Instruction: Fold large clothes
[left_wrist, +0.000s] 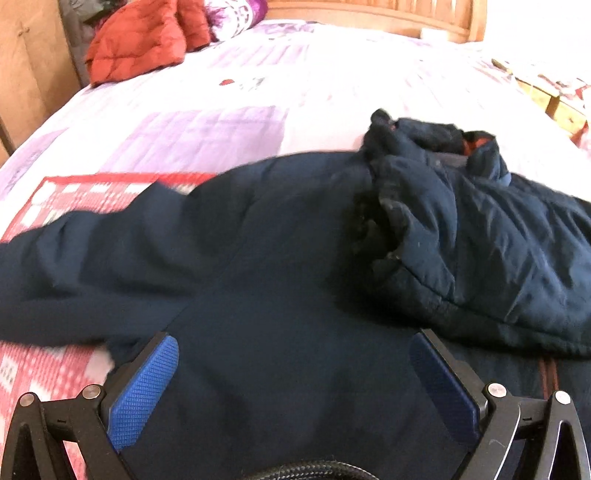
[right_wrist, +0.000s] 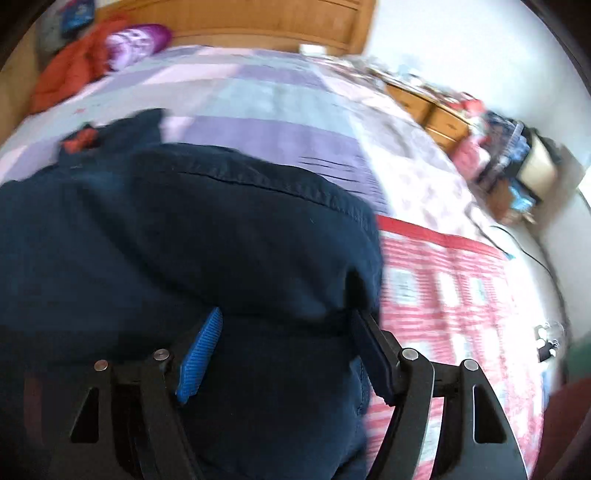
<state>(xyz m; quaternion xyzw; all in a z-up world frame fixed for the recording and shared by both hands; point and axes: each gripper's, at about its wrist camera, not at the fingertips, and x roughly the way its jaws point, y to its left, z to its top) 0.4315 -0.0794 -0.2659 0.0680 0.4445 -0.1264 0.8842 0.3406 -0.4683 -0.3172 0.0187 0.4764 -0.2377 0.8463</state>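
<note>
Lying rumpled on bed: navy padded jacket, sleeve folded inward; left tongs, right tongs apart.

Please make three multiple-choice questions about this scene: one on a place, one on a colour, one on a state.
1. Where does the red jacket lie?
A. at the far end of the bed, near the headboard
B. on the floor
C. under the navy coat

2. What colour are the pads on the left fingers?
A. green
B. blue
C. white

3. How does the left gripper stand?
A. shut on a sock
B. shut, empty
C. open over the navy coat

Key: 1 A, it sits far back by the headboard; 2 B, the pads are blue; 3 C, the fingers stand wide apart.
</note>
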